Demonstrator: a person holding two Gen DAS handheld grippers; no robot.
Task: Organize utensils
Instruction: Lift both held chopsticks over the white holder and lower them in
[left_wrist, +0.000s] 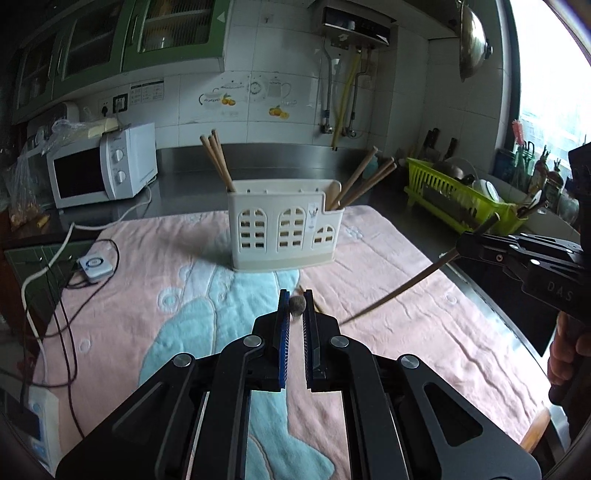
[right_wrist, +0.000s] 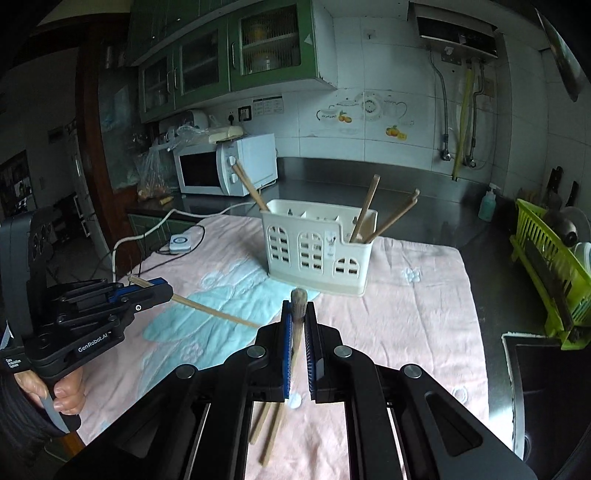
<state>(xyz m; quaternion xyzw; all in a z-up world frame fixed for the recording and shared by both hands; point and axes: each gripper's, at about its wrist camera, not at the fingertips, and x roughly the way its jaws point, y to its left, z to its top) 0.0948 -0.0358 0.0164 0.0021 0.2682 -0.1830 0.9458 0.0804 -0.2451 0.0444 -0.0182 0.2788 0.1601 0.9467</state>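
Left gripper (left_wrist: 296, 304): bottom centre of the left wrist view, fingers pinching a chopstick (left_wrist: 297, 307) seen end-on between the blue pads.
Same gripper from the other camera (right_wrist: 168, 290): lower left of the frame, one chopstick (right_wrist: 216, 313) sticking out sideways over the towel.
Right gripper (right_wrist: 298, 310): bottom centre of its own view, fingers clamped on a pair of chopsticks (right_wrist: 297, 301), their long ends hanging below the jaws.
Right gripper, side view (left_wrist: 460, 245): right edge of the frame, thin stick (left_wrist: 399, 291) slanting down to the left.
Utensil holder (left_wrist: 282, 225): cream plastic, upright mid-frame on the pink towel (left_wrist: 406, 332), beyond both grippers.
Holder contents: chopsticks (left_wrist: 218, 158) leaning out of the left compartment, more in the right one.
Background: white microwave (left_wrist: 107, 170) left, green dish rack (left_wrist: 461, 199) right.
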